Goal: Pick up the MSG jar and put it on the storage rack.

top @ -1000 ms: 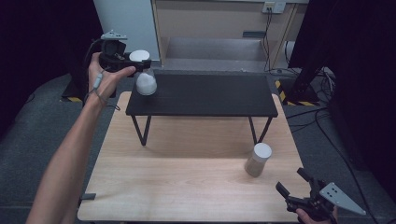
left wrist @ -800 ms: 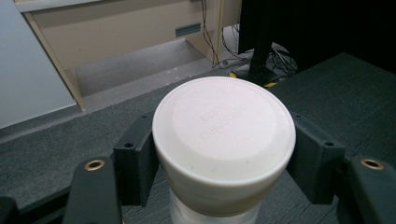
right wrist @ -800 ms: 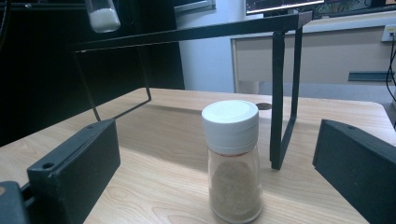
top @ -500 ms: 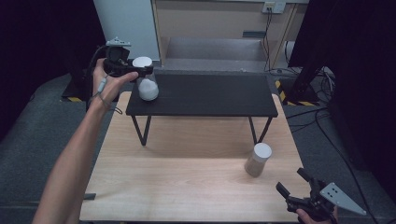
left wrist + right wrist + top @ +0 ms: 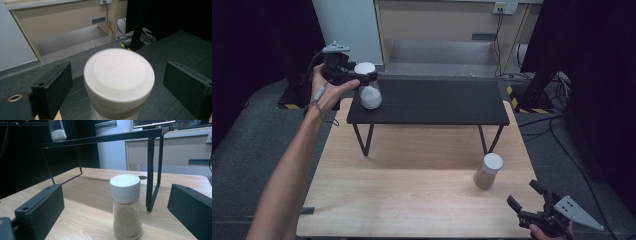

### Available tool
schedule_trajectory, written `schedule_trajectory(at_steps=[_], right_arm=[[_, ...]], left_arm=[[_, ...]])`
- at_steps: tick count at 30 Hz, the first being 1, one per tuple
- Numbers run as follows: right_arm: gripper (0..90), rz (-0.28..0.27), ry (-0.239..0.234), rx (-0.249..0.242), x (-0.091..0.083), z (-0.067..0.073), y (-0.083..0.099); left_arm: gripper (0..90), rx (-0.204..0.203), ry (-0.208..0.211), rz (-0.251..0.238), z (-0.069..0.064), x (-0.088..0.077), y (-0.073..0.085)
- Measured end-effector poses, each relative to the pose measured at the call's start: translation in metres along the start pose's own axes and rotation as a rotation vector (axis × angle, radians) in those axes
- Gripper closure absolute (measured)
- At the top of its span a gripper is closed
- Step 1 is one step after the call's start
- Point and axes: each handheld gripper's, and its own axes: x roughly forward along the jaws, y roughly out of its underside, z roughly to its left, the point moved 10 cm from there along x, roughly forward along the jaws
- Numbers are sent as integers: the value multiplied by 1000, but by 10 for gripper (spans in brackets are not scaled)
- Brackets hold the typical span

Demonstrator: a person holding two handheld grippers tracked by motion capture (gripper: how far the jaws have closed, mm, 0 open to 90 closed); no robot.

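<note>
Dim room, lit tabletop, soft shadows; nearest white cap [image 5: 119, 75] slightly blurred.

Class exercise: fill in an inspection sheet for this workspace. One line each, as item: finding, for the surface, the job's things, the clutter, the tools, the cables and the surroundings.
Surface: wooden table with a low black shelf standing on it.
Job's things: white-capped jar of white grains upright at the shelf's left end; white-capped jar of brown powder upright on the table.
Clutter: nothing seen.
Tools: left tool open, its jaws have just opened and stand apart on either side of the white jar's cap; right tool open, near the table's front right corner, facing the brown jar without touching it.
Cables: wall cables run down to the floor at the back right.
Surroundings: grey floor, beige cabinet, dark curtains.
</note>
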Motion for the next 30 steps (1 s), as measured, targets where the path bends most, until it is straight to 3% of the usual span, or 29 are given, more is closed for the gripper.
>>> schedule_trajectory(at_steps=[2,5,8,15,22,30], right_arm=[[11,-1,1,-2,0,0,0],[11,0,0,-2,0,0,0],[11,1,-2,-2,1,0,0],[11,0,-9,-3,1,0,0],[11,0,-18,-2,1,1,0],[11,-1,-29,-8,1,2,-1]], left_arm=[[63,-19,27,-55,0,-5,-6],[60,6,35,-100,-3,-14,-16],[58,-3,53,-149,-6,-24,-25],[47,12,93,-197,-17,-45,-35],[46,50,125,-216,-28,-65,-21],[45,65,216,-258,-39,-92,12]])
